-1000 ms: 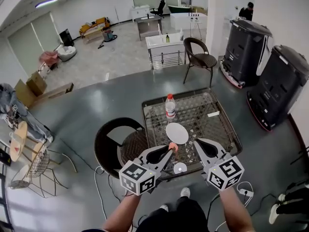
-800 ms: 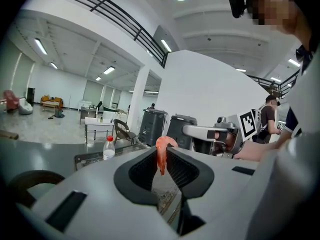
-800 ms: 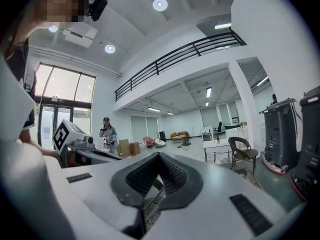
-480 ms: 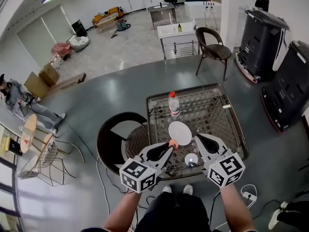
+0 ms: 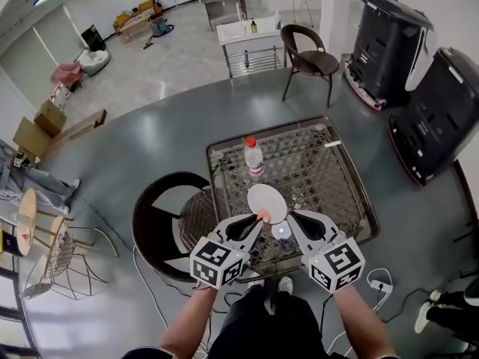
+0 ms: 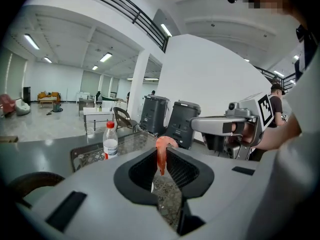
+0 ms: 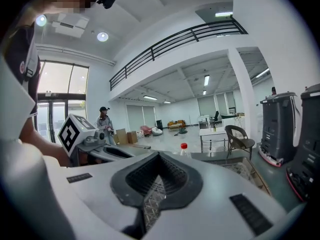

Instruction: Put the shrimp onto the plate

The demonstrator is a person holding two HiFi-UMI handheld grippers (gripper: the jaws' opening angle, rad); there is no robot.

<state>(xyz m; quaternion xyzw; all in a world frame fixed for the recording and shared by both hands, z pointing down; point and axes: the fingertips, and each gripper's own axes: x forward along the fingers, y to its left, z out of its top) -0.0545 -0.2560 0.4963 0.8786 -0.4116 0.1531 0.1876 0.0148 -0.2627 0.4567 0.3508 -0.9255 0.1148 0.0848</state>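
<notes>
The orange-pink shrimp [image 5: 263, 216] [image 6: 161, 153] hangs pinched between the jaws of my left gripper [image 5: 260, 218] [image 6: 161, 156], which is shut on it. In the head view it sits right at the near edge of the white plate [image 5: 267, 201], which lies on the glass-topped wicker table [image 5: 329, 178]. I cannot tell its height above the plate. My right gripper [image 5: 291, 217] [image 7: 161, 153] is just right of the left one, jaws together and empty. It also shows in the left gripper view [image 6: 225, 126].
A water bottle with a red cap [image 5: 254, 158] [image 6: 110, 140] stands on the table behind the plate. A small round white dish [image 5: 281, 230] lies between the grippers. A dark wicker chair [image 5: 168, 215] is at the table's left, and two black machines [image 5: 419, 88] stand far right.
Both grippers have moved forward toward the plate. The shrimp, still held, has gone from short of the plate to its near edge. The head view has shifted.
</notes>
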